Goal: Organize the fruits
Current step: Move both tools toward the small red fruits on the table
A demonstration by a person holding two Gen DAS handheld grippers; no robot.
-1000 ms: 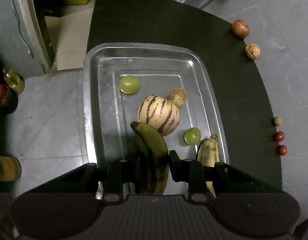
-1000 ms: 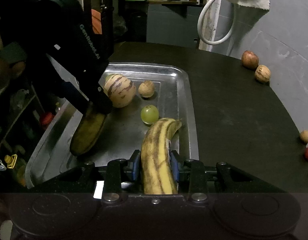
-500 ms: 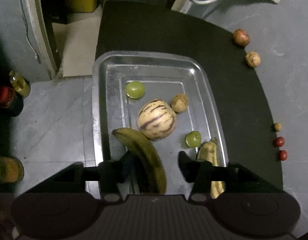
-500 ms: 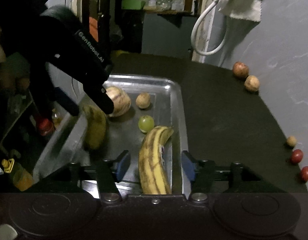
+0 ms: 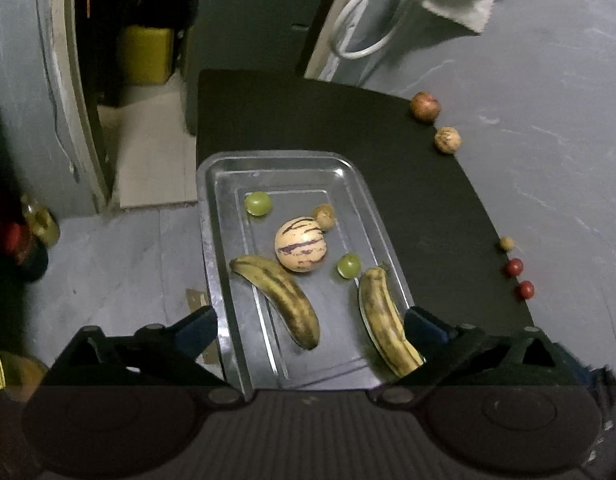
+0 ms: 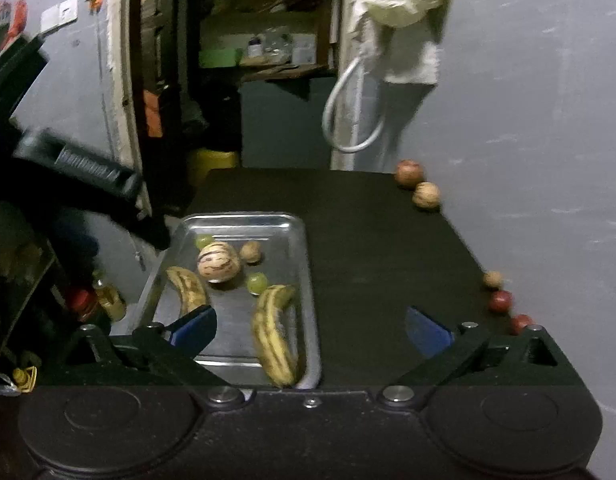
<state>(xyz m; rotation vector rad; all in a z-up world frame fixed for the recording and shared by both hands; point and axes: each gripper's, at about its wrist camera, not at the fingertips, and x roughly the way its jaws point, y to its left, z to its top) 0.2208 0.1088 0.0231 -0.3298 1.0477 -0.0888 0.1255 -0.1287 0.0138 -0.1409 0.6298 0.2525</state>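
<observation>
from the left wrist view we see our left gripper (image 5: 309, 330) with its jaws spread wide, having just been opening; both dark-spotted yellow bananas lie between the blue pads, neither one touched. they rest in the shallow silver metal tray (image 5: 212, 216), which sits at the left edge of the black table (image 5: 387, 148). the left banana (image 5: 278, 298) runs slantwise, one end toward the tray's left rim, the other toward its near end. the right banana (image 5: 383, 320) lies along the tray's right rim, its long axis nearly parallel to that rim. between them, farther in, sits a round cream melon with purple stripes (image 5: 300, 244), a small tan walnut-like fruit (image 5: 324, 216) touching it, and two green grapes (image 5: 258, 203) apart. more small fruits line the table's right edge.

from the right wrist view our right gripper (image 6: 309, 326) has also just been opening and stands wide, gripping nothing. the right banana (image 6: 276, 336) lies lengthwise by the tray's (image 6: 308, 264) right rim, stem end pointing away from us; the left banana (image 6: 190, 288) lies near the left rim, partly behind the pad.
</observation>
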